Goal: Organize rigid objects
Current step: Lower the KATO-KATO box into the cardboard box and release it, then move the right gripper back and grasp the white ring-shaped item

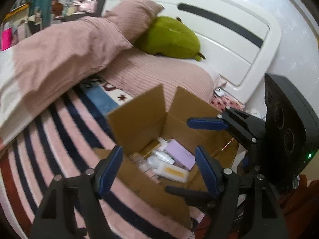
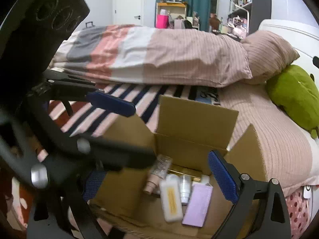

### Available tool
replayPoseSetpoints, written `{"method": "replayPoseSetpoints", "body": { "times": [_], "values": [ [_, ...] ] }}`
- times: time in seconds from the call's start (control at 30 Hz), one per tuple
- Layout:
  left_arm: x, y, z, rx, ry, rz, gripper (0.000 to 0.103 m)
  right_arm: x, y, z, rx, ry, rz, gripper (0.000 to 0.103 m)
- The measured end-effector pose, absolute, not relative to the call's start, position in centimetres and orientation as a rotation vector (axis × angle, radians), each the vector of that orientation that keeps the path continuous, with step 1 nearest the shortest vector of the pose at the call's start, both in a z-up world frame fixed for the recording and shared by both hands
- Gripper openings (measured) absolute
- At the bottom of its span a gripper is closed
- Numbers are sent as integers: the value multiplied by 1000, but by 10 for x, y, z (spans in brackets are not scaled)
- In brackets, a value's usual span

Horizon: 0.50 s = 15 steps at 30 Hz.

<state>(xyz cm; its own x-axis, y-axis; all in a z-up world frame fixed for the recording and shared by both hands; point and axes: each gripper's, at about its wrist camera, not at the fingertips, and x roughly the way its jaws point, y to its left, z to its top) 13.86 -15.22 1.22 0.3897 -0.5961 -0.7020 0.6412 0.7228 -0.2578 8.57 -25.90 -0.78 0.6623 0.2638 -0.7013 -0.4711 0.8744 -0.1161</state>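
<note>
You are in a home bedroom. A bed (image 2: 259, 119) fills the view, with a white headboard (image 1: 219, 39), pink ribbed pillows (image 1: 129, 18), a folded duvet (image 2: 159, 55) and a green plush toy (image 1: 171, 37). Behind it stand a teal curtain (image 2: 191, 0), a white door (image 2: 127, 4) and cluttered shelves (image 2: 239, 4).

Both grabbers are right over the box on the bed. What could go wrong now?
1. The open brown cardboard box sits on soft striped bedding, so a push might tip it.
2. The empty, open left hand-held gripper and right hand-held gripper are crowded together above it and could bump.
3. The white bottle with a yellow label and flat lilac carton lie loose and might get knocked.
</note>
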Motion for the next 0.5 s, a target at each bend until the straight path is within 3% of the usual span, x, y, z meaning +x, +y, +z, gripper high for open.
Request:
{"method": "replayPoseSetpoints", "body": {
  "times": [0.27,0.5],
  "values": [
    [110,-46,32,-2,787,-532,73,64,-184,8,-326,666,586,96],
    [89,38,-2,-56,794,-379,73,62,-109,-30,-397,732,672,96]
  ]
}}
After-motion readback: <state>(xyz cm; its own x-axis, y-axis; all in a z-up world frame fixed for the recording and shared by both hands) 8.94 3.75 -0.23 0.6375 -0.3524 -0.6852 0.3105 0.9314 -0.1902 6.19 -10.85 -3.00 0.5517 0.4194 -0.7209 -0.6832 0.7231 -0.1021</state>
